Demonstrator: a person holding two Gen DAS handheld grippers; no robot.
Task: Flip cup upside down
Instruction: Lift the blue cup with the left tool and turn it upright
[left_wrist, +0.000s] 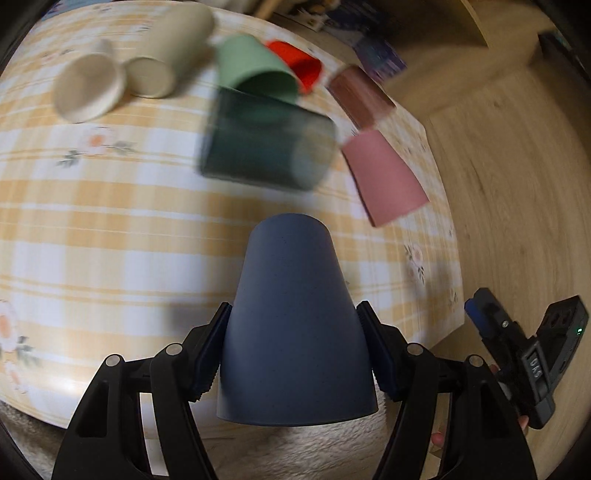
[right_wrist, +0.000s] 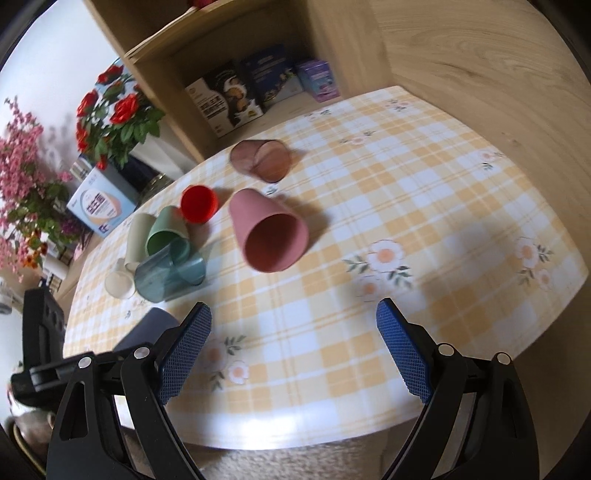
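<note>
The left gripper (left_wrist: 293, 354) has its jaws pinching the dark blue cup (left_wrist: 295, 325) by its sides, low in the centre of the left wrist view. The cup's closed base points up and away and its wide rim faces the camera, so it seems already turned over or nearly so. It hangs above the near edge of the bench (left_wrist: 110, 229), and whether the rim touches anything cannot be told.

To finish well, I would bring the rim down level onto a bare checked patch, short of the other cups, and only spread the jaws once the whole rim sits flat, since a tilted release near the edge could send it off.

The right gripper (right_wrist: 293, 345) hovers with jaws spread wide and nothing between them, at the bottom of the right wrist view.

The left view is blurred in its upper half: the teal cup (left_wrist: 266, 147) and pink cup (left_wrist: 384, 177) smear. In the right view the blue cup shows only as a sliver at lower left, behind the gripper finger, and its inside is never seen
</note>
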